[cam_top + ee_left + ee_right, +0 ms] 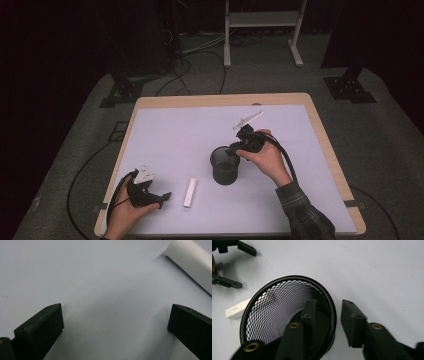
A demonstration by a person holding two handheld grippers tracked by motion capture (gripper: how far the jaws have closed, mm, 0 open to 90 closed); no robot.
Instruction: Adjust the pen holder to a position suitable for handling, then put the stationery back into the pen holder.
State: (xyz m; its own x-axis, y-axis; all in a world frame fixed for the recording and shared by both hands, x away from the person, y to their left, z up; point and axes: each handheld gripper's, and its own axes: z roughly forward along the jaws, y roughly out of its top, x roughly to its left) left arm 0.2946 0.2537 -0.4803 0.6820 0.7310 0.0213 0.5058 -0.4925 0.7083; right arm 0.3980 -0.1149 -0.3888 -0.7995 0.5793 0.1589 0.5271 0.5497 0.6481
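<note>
The table (150, 125) is the largest thing, a pale board with a wooden edge, and everything else sits toward the person's side of it. The black mesh cup (225, 165) stands upright a little right of the table's middle, and serves here as the landmark. In the right gripper view its round rim and mesh wall (279, 307) show from above, and light comes through the mesh. The right gripper (239, 150) is at the cup's far right rim, held by the right hand (267, 160), whose plaid sleeve comes up from the lower right. Its jaws straddle the rim: one jaw reaches down inside the cup against the mesh wall, the other stands outside just beside the rim, with a gap between them; whether they pinch the wall I cannot tell. The left gripper (165, 197) lies well to the left of the cup, near the table's front edge, in the left hand (127, 210). Its jaws are spread wide with bare table between them, and they hold nothing. The white stick (190, 192) is the smallest thing; it lies flat on the table between the left gripper and the cup, just left of the cup and slightly nearer the person. In the left gripper view its end (192, 262) shows past the tip of one jaw, apart from both jaws.
</note>
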